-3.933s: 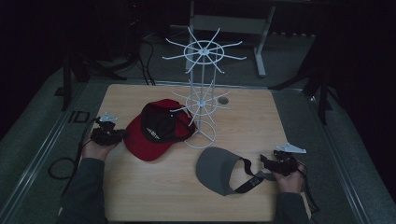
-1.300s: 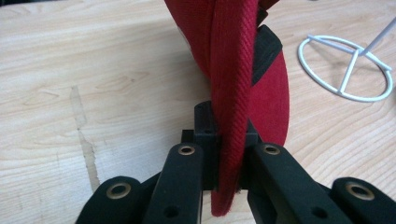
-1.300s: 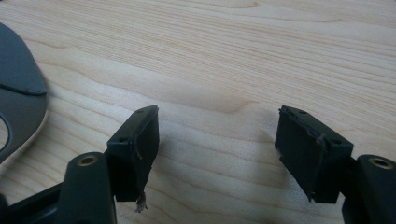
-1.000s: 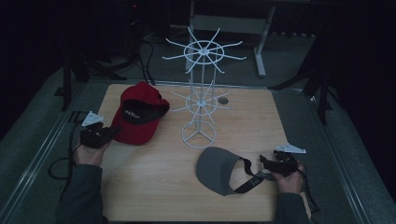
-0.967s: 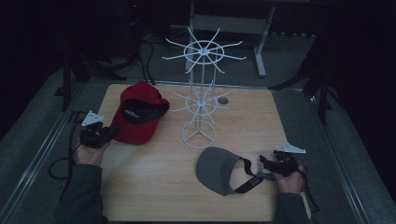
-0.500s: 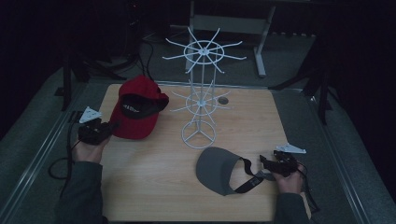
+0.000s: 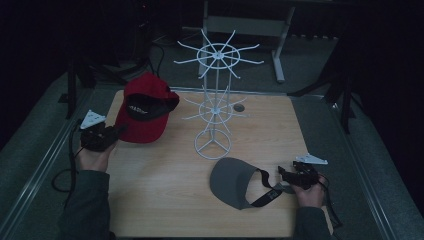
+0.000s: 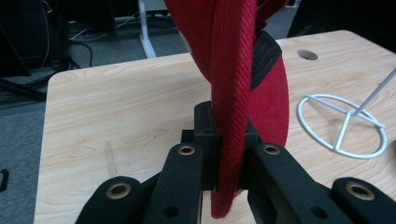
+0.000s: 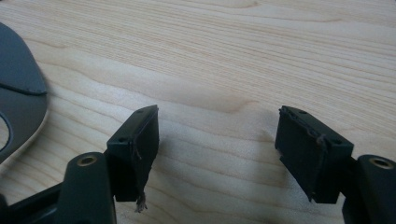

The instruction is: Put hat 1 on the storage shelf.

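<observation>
Left tool [image 7: 102,136] clamped on red cap [image 7: 145,107] edge, cap lifted off tabletop [image 7: 165,200], carried left, away from wire rack [image 7: 215,100] base where it lay seconds ago. Likely lining up to hang it. Left forearm reaches in from bottom. Right tool [image 7: 295,175] jaws wide apart, empty, resting beside grey cap [image 7: 232,181], unmoved.

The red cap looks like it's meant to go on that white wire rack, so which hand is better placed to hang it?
The left. The left gripper is shut on the red cap, lifted beside the white rack. The right gripper is open over bare wood near the grey visor.
</observation>
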{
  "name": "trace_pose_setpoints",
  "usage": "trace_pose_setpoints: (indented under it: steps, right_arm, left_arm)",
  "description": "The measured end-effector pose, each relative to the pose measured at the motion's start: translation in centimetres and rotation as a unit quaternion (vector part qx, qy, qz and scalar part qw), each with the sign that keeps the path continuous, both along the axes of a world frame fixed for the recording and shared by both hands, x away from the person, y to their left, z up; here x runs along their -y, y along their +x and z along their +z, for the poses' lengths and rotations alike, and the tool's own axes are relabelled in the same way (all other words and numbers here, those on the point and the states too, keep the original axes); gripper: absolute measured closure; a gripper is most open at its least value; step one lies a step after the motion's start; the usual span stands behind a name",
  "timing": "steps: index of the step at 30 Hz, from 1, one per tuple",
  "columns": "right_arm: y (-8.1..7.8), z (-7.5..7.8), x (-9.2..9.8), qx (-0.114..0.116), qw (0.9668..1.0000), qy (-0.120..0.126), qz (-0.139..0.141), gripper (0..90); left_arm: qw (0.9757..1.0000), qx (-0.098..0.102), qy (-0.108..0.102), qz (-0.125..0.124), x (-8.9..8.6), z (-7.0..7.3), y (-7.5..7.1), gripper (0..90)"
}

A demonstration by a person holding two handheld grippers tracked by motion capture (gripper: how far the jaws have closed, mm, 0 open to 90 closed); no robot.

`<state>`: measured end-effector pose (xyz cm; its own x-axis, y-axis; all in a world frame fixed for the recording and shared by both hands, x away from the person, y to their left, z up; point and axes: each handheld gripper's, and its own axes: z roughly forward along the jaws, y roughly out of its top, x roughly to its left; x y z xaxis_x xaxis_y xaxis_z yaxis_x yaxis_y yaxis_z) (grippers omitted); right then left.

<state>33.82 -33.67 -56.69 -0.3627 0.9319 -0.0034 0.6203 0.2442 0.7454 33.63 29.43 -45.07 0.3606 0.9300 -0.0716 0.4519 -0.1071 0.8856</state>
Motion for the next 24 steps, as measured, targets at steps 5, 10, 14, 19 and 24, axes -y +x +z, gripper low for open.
trace_pose_setpoints:
  steps: [5, 10, 14, 19, 24]
  right_arm:
    - [0.0, 0.0, 0.0, 0.000, 1.0000, 0.000, 0.000, 30.3]
    - [0.0, 0.0, 0.0, 0.000, 1.0000, 0.000, 0.000, 30.3]
    - [0.0, 0.0, 0.0, 0.000, 1.0000, 0.000, 0.000, 30.3]
    - [0.0, 0.0, 0.0, 0.000, 1.0000, 0.000, 0.000, 30.3]
    - [0.0, 0.0, 0.0, 0.000, 1.0000, 0.000, 0.000, 30.3]
  left_arm:
    - [0.9999, 0.010, -0.002, 0.003, 0.0, 0.5, -0.2, 86.1]
    - [0.9997, 0.021, -0.007, 0.007, 0.0, 1.0, -0.4, 86.1]
    - [0.9995, 0.027, -0.014, 0.007, 0.0, 1.4, -0.4, 86.1]
    - [0.9994, 0.032, -0.014, 0.005, 0.2, 2.0, -0.4, 86.1]
    - [0.9993, 0.036, -0.012, 0.004, 0.3, 2.6, -0.4, 86.1]
